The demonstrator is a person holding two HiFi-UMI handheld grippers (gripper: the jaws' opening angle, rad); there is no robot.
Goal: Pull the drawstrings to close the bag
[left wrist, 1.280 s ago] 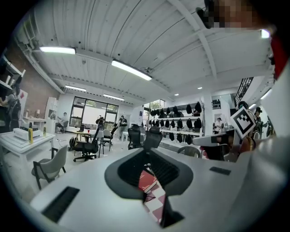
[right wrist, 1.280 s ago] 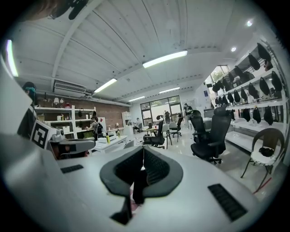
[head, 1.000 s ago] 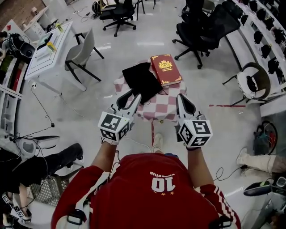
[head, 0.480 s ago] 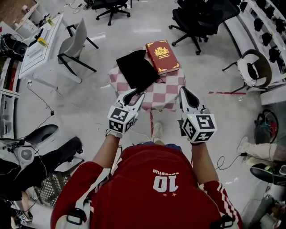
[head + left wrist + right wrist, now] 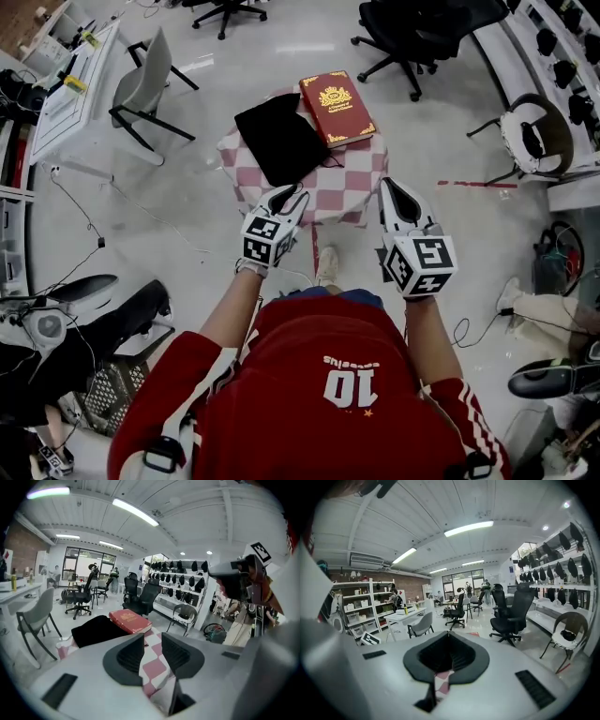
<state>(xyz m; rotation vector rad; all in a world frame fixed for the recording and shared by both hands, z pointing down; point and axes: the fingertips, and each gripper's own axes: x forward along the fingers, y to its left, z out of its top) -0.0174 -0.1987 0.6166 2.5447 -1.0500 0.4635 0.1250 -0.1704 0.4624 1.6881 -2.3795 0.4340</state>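
- Red-and-white checked table sits upper centre in the head view, with both grippers just short of its near edge.
- Black bag lies flat on the table's left half, just beside a red book.
- Left gripper has its jaws parted and empty. Right gripper is clenched on nothing, so it should open before reaching in.
- Drawstrings look like a thin cord at the bag's right corner. Pinch one end per gripper, low on the cord, then pull apart.

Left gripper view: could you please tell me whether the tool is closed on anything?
No, the left tool stands open, only checked tablecloth visible through the gap.
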